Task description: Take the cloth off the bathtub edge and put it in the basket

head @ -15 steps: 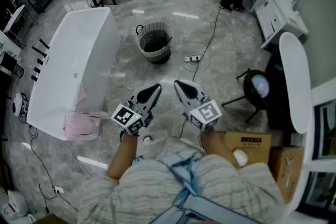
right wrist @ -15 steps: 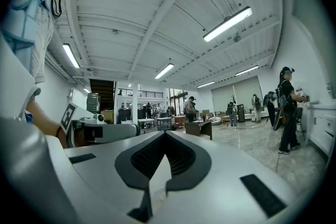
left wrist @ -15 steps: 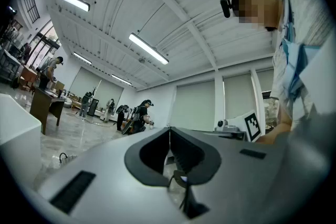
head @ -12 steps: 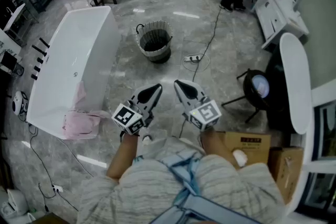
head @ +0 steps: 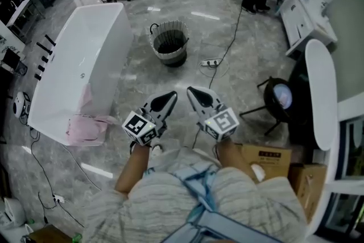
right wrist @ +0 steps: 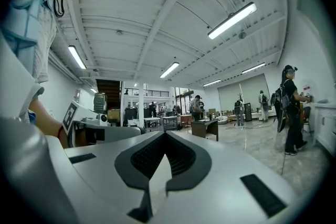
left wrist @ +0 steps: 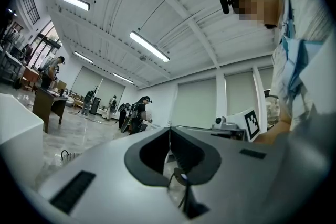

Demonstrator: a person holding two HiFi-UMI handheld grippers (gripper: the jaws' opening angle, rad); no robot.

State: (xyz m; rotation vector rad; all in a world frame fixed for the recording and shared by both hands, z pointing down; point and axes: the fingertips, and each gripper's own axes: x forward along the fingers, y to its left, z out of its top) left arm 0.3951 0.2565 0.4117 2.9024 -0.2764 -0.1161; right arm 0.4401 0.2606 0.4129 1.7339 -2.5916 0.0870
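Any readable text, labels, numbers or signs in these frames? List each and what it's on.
No text reads legibly.
Cardboard box: dark printed line on its top, too blurred to read.
Left gripper and right gripper: black-and-white square markers on their cubes, patterns, not letters.
Bathtub, basket, cloth: no print visible.

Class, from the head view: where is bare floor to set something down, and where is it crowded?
Bare floor: between the bathtub and the basket, and from the basket toward the person. Crowded: right of the basket, with the power strip, a cable, the black stand and cardboard boxes.
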